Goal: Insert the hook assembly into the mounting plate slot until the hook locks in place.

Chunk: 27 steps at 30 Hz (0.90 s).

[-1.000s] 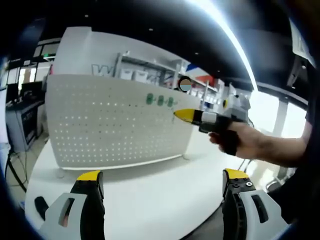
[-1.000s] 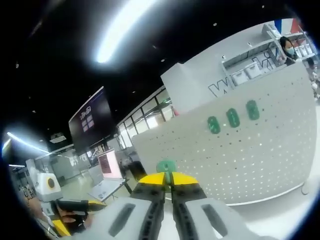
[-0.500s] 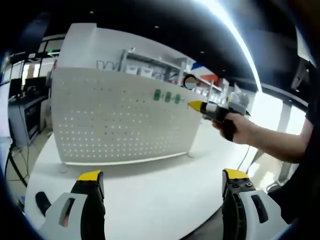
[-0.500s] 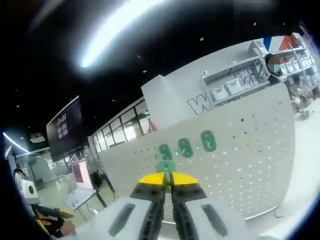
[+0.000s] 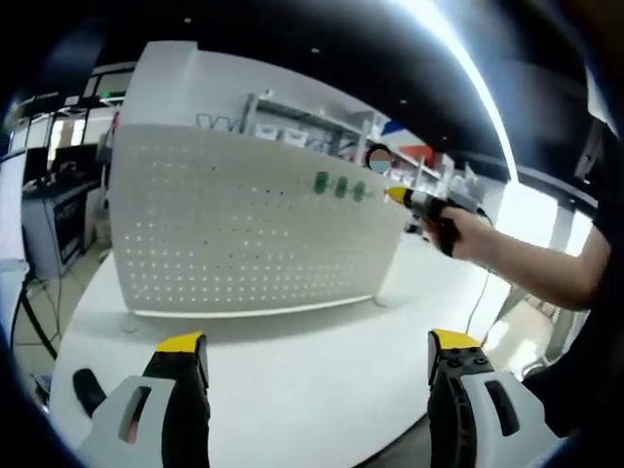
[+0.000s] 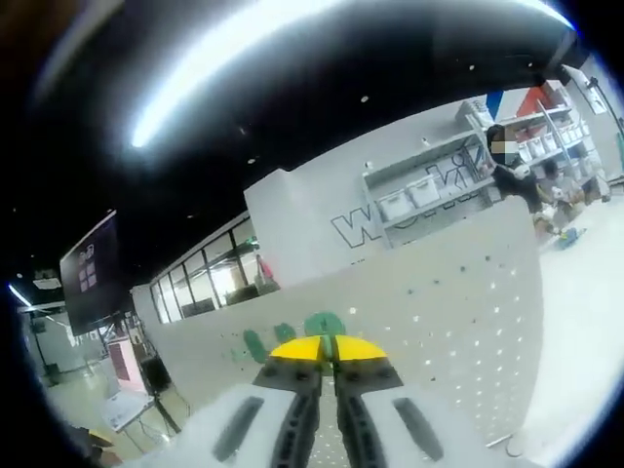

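Note:
A white perforated mounting plate (image 5: 244,234) stands upright on the white table (image 5: 292,370). Three green hooks (image 5: 340,186) sit in a row near its upper right. My right gripper (image 5: 398,196), held in a hand, has its yellow tip just right of that row. In the right gripper view, my right gripper (image 6: 328,343) is shut on a green hook assembly (image 6: 324,324), right up against the plate (image 6: 458,292). Two mounted green hooks (image 6: 257,343) show to its left. My left gripper (image 5: 317,343) stands open and empty over the table, well back from the plate.
A small black object (image 5: 88,390) lies at the table's near left edge. Behind the plate are shelving with bins (image 5: 292,117) and a person (image 6: 507,166). The operator's forearm (image 5: 536,278) reaches in from the right.
The right gripper has carried the green hook assembly farther away from me, up to the plate beside the row of mounted hooks. The left gripper stays open in place.

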### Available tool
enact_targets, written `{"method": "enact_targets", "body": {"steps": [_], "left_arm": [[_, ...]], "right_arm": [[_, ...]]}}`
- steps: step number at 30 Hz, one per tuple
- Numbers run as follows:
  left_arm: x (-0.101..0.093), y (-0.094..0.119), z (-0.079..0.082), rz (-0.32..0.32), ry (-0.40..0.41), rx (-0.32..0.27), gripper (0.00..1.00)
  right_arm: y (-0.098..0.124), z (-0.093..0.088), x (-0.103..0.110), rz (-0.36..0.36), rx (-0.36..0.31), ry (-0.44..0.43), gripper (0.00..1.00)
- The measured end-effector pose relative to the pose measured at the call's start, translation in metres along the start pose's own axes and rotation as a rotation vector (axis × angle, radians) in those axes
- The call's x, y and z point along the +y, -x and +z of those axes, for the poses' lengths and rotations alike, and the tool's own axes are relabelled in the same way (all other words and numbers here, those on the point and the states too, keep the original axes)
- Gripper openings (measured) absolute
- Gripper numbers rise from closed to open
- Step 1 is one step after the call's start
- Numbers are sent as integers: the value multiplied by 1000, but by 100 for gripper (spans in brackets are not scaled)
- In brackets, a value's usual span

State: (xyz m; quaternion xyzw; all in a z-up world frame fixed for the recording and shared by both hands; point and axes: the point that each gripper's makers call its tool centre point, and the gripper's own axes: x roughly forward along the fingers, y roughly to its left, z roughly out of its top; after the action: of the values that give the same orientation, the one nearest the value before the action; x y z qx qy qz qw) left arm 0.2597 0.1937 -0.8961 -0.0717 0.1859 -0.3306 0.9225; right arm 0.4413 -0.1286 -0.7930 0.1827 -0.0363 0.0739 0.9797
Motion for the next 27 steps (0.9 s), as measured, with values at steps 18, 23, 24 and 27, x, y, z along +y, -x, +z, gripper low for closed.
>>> {"method": "enact_targets", "body": {"steps": [18, 23, 24, 27], "left_arm": [[13, 7, -4, 42, 49, 2, 89], [14, 7, -4, 37, 89, -11, 88], [14, 7, -5, 39, 87, -6, 87], [16, 7, -5, 44, 79, 0, 86]], "right_arm": [[-31, 8, -34, -44, -16, 91, 1], [-34, 5, -34, -48, -17, 140, 1], [-35, 4, -34, -52, -20, 145, 1], [-36, 3, -36, -65, -24, 152, 1]]}}
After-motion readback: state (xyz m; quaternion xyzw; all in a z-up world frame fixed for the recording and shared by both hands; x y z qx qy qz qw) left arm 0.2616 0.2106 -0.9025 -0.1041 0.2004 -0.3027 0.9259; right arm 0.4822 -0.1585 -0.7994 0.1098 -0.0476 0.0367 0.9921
